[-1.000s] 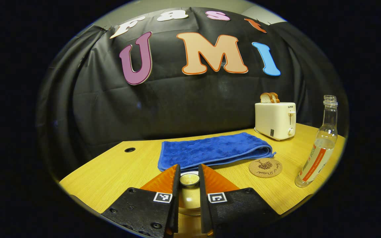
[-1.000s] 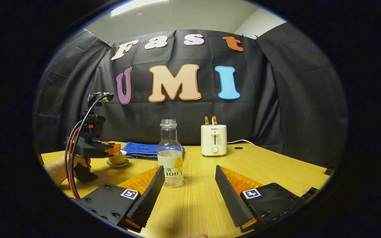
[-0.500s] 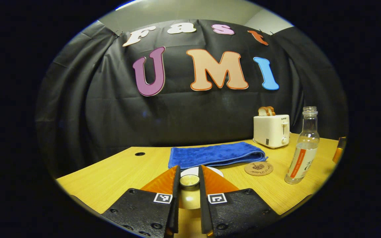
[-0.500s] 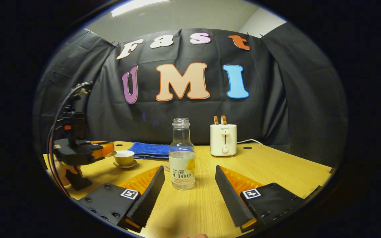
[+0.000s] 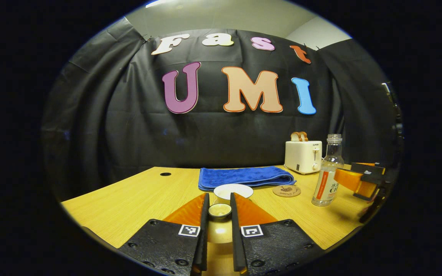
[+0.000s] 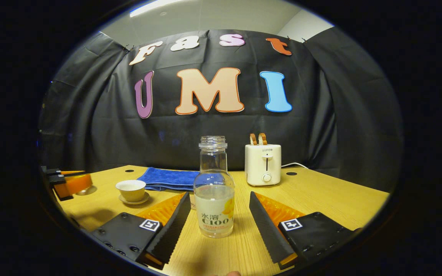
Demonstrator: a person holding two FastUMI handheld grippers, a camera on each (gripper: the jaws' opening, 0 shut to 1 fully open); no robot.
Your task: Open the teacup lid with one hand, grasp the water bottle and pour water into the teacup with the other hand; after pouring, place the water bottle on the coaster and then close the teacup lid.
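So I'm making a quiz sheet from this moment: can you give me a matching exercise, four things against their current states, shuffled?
Things:
1. teacup lid
2. teacup
3. water bottle
4. coaster

States:
A. bare, nothing on it
B. standing capless between the open right tongs
C. uncovered on its saucer
D. clamped by its knob in the left tongs, lifted off

Pairs: 1-D, 2-C, 3-B, 4-A
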